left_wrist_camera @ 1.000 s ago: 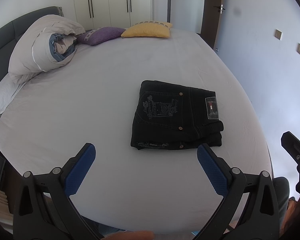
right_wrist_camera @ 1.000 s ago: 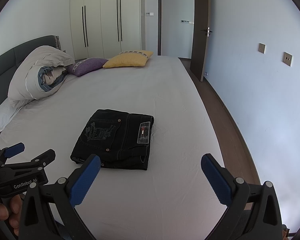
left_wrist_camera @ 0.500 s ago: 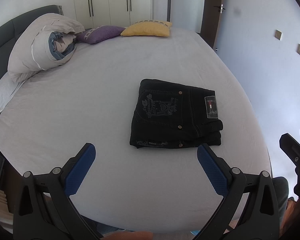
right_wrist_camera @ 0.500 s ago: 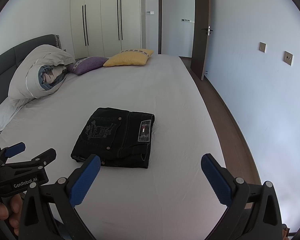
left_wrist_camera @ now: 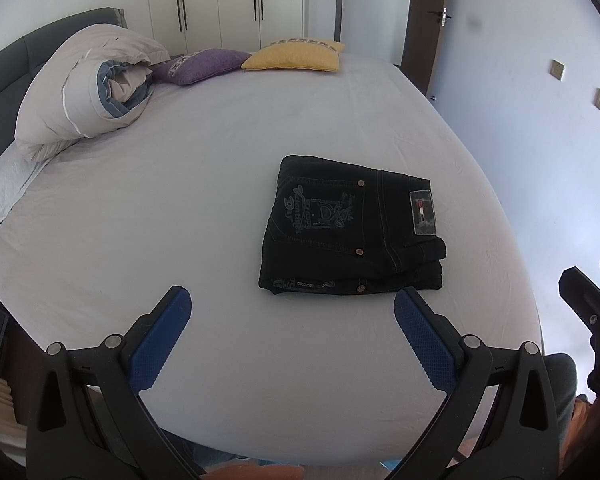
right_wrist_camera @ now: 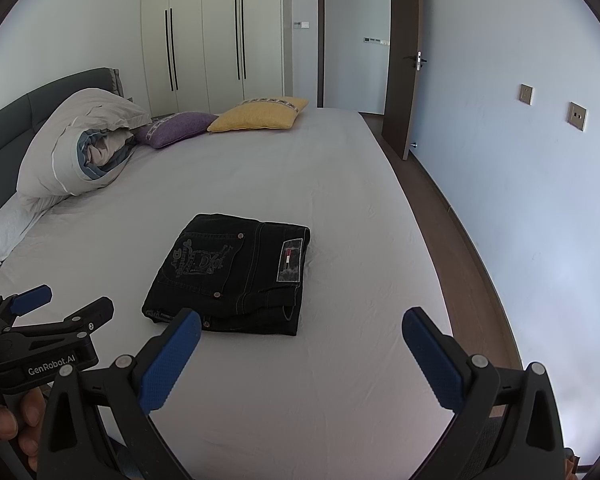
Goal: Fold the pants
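Black pants (left_wrist_camera: 350, 228) lie folded into a compact rectangle on the white bed (left_wrist_camera: 180, 200), back pocket and label facing up. They also show in the right wrist view (right_wrist_camera: 236, 272). My left gripper (left_wrist_camera: 290, 320) is open and empty, held above the bed's near edge, short of the pants. My right gripper (right_wrist_camera: 300, 340) is open and empty, near the pants' front edge. The left gripper also shows at the left of the right wrist view (right_wrist_camera: 64, 300), and the right gripper's finger (left_wrist_camera: 588, 296) at the right edge of the left wrist view.
A rolled duvet (left_wrist_camera: 88, 92), a purple cushion (left_wrist_camera: 204, 66) and a yellow cushion (left_wrist_camera: 296, 56) lie at the far head of the bed. A wardrobe (right_wrist_camera: 212, 40) and open door (right_wrist_camera: 404, 64) stand behind. Floor (right_wrist_camera: 452, 240) runs along the bed's right side.
Both grippers have drawn back and risen slightly; the pants sit a little higher in both views. The pants have not moved.
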`<state>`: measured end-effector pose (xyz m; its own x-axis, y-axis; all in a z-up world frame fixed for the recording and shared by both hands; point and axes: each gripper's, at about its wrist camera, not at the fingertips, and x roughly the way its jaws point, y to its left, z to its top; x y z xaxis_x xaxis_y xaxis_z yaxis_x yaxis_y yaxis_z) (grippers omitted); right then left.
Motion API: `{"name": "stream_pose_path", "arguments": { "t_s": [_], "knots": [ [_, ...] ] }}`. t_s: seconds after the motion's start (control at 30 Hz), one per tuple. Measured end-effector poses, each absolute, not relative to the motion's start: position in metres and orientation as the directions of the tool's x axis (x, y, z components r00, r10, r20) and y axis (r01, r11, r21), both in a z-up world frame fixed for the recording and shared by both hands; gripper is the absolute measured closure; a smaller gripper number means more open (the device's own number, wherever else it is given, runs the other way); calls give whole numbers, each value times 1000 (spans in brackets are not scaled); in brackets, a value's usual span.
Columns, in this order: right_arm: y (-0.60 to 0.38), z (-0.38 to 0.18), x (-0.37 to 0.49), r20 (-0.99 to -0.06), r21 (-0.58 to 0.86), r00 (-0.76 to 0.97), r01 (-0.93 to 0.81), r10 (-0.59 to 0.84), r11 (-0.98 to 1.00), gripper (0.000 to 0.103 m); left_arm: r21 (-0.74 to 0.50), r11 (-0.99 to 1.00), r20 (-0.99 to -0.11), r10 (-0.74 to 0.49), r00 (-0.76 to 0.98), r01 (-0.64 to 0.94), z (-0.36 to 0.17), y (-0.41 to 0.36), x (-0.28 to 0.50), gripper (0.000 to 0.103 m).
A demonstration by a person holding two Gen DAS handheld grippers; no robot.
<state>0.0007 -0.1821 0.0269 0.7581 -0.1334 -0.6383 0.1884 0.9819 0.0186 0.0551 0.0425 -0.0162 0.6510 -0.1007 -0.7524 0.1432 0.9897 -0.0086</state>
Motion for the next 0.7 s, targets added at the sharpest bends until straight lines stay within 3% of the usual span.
{"name": "stream_pose_path", "arguments": {
  "t_s": [0.7],
  "knots": [
    [-183,24,-1,-642,16,756,183,-131,983,0,-16,989,-759,-107,642,146,-17,45,59,0]
  ]
}}
